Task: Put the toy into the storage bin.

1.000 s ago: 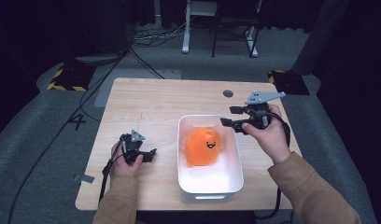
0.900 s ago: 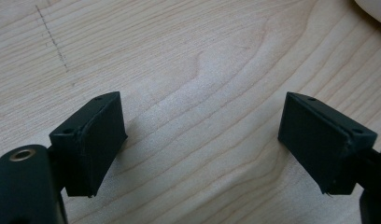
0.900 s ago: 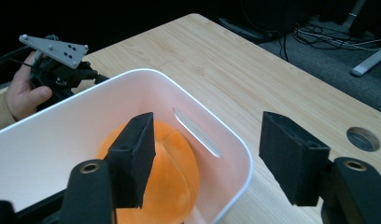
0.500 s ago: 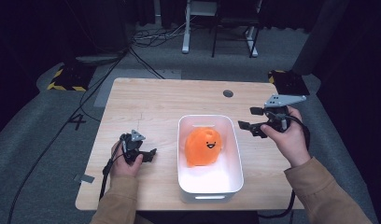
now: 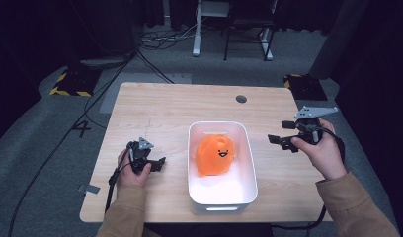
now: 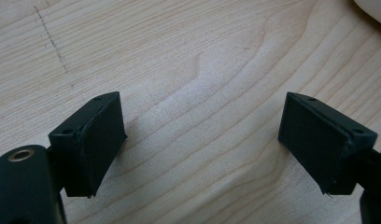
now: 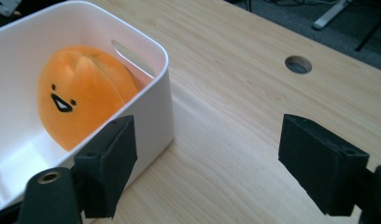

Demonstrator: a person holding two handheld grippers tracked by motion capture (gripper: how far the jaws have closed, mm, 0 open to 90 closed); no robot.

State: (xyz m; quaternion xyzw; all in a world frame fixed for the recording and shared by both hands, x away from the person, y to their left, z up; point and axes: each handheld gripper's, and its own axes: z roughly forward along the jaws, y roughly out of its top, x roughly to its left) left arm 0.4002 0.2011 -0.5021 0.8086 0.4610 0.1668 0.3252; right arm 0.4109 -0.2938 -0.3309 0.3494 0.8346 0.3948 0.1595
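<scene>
Both my left claw [image 5: 157,163] and right claw [image 5: 281,141] gape empty; swinging right carelessly could knock the white bin [image 5: 249,163] holding the orange plush [image 5: 215,154].

Your left gripper [image 6: 202,140] hangs over bare light wooden tabletop [image 6: 188,56], jaws spread wide with nothing between them; a white object's edge [image 6: 373,8] peeks in at the top-right corner.

The right gripper [image 5: 281,141] has pulled away from the bin [image 5: 244,148].
</scene>
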